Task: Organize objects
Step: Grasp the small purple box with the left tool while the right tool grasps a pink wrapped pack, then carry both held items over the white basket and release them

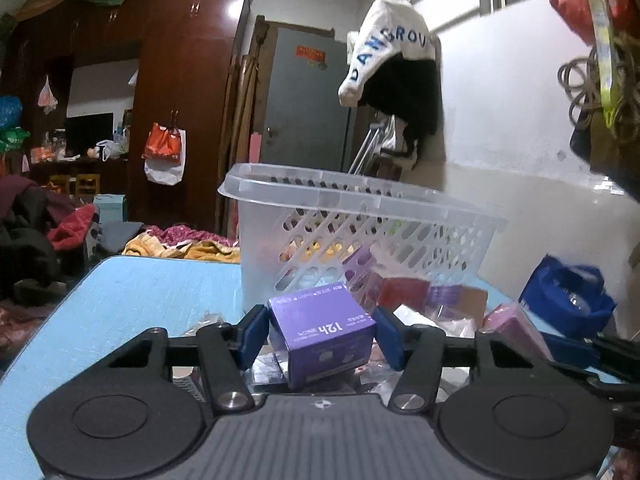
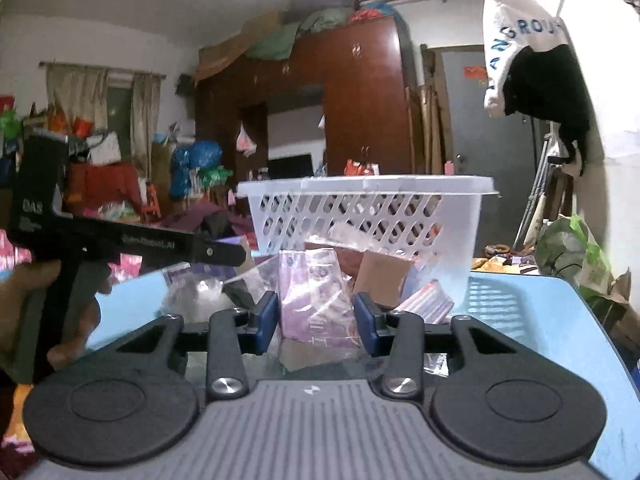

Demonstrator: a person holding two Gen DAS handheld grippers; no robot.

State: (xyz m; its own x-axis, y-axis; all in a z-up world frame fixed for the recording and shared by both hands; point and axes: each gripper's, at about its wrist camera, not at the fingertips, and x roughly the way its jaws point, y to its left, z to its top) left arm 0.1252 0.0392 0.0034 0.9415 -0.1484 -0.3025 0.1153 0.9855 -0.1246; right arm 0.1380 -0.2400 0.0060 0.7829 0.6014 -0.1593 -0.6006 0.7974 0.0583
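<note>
In the left wrist view my left gripper [image 1: 320,334] is shut on a purple box [image 1: 322,330] marked "12h", held just above the blue table [image 1: 132,296]. A white slotted plastic basket [image 1: 360,236] stands right behind it. In the right wrist view my right gripper [image 2: 316,320] is shut on a pink plastic-wrapped packet [image 2: 314,300], with the same basket [image 2: 368,216] behind. The left gripper's black body [image 2: 120,244] and the hand holding it show at the left.
Loose packets and small boxes [image 1: 424,300] lie on the table in front of the basket. A blue bag [image 1: 568,300] sits at the right. Clothes hang on the wall [image 1: 392,68]. A wooden wardrobe [image 1: 180,100] and cluttered bedding lie beyond the table.
</note>
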